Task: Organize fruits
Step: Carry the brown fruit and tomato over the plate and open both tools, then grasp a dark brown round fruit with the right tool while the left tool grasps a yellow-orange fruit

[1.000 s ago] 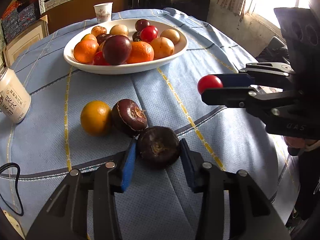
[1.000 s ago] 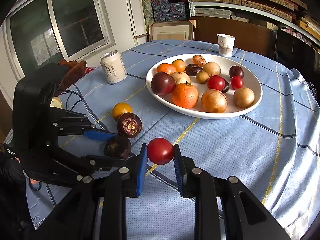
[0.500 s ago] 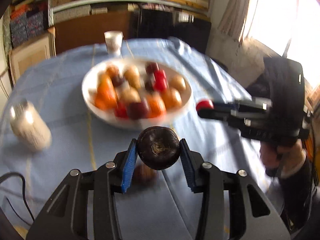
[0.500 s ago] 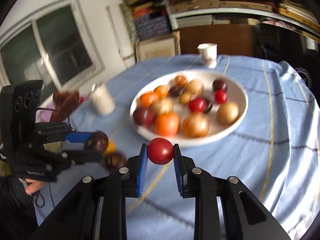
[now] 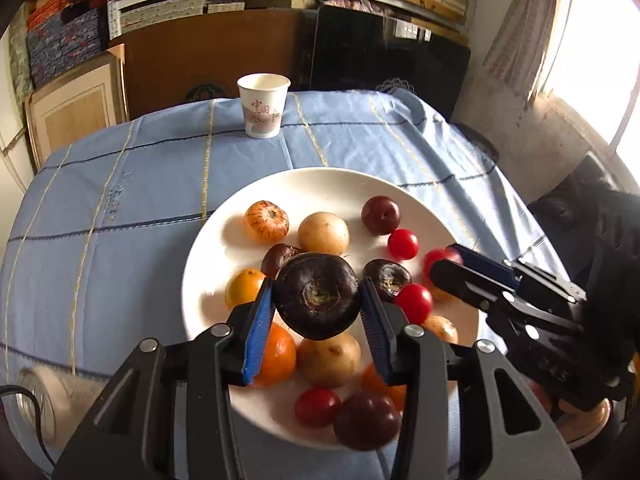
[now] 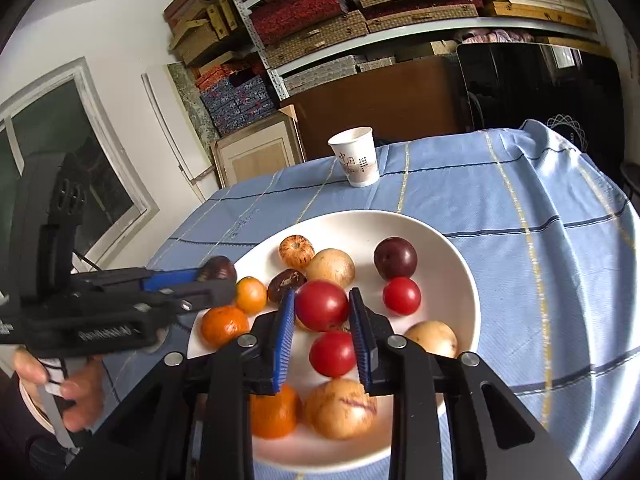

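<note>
A white plate (image 5: 224,240) (image 6: 452,248) on the blue tablecloth holds several oranges, red, yellow and dark purple fruits. My left gripper (image 5: 317,298) is shut on a dark purple mangosteen (image 5: 317,296) and holds it above the plate's middle. In the right wrist view the left gripper (image 6: 216,276) comes in from the left over the plate's rim. My right gripper (image 6: 322,307) is shut on a red tomato (image 6: 322,305) above the plate. In the left wrist view the right gripper (image 5: 444,262) reaches in from the right with the tomato (image 5: 438,258) blurred.
A paper cup (image 5: 263,106) (image 6: 356,156) stands on the table behind the plate. A drinks can (image 5: 44,404) lies blurred at the lower left. Shelves, boxes and a dark cabinet stand behind the table. The table edge drops off at the right.
Both grippers have lifted their fruit off the table and moved forward over the plate. The orange and the second mangosteen on the cloth have dropped out of view.
</note>
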Demonstrator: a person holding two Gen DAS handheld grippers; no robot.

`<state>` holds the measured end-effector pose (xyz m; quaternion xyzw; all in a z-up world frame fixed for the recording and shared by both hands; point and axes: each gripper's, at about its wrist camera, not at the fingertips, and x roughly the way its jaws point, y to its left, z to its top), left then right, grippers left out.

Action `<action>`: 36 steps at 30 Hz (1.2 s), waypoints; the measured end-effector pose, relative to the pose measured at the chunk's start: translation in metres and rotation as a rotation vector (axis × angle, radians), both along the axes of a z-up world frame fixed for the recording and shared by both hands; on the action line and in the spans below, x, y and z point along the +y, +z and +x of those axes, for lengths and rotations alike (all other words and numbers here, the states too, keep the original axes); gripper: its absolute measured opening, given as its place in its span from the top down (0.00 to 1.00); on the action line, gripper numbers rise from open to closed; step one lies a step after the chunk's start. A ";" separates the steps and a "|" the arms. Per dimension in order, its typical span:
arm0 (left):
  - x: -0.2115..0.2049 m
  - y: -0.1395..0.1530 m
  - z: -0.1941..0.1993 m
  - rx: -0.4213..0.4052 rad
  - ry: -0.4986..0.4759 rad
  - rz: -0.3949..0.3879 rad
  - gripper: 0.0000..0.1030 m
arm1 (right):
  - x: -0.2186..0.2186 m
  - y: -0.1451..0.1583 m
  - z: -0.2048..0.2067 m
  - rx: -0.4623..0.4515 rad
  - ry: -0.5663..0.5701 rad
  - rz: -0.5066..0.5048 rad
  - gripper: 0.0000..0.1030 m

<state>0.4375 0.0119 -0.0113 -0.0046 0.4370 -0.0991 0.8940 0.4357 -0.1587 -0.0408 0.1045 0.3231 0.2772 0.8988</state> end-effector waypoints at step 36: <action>0.079 -0.025 -0.193 -0.169 0.196 0.091 0.04 | 0.100 -0.037 -0.148 -0.004 0.379 -0.357 0.25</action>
